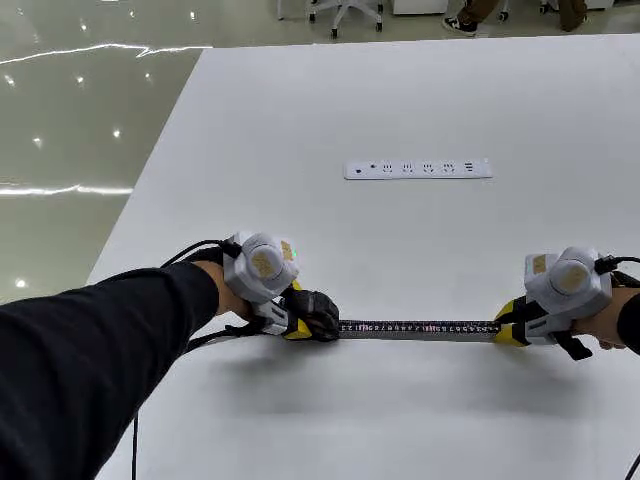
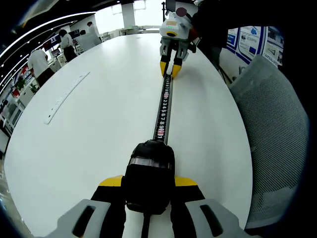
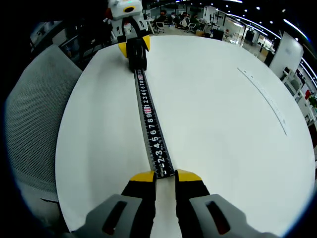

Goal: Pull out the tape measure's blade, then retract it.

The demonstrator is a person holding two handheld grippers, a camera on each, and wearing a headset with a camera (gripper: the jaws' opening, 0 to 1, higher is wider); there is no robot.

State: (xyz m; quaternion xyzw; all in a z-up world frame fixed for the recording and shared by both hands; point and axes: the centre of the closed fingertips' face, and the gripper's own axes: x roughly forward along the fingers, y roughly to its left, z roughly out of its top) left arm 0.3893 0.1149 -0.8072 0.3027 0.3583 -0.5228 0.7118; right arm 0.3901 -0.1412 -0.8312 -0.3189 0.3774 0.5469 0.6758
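My left gripper (image 1: 298, 326) clamps the case (image 1: 314, 311), my right gripper (image 1: 507, 335) pinches the blade (image 1: 420, 327); I'd walk it back slowly, straight.

Numbered blade (image 3: 148, 119) between right gripper (image 3: 165, 176) fingers (image 3: 142, 177), case (image 3: 137, 55) in left gripper (image 3: 134, 45)

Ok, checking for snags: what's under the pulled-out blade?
The white table lies under the blade. The blade hides the strip directly beneath, and the right gripper covers its tip.

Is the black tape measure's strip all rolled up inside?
No, the numbered blade stretches from the black tape measure to the right gripper.
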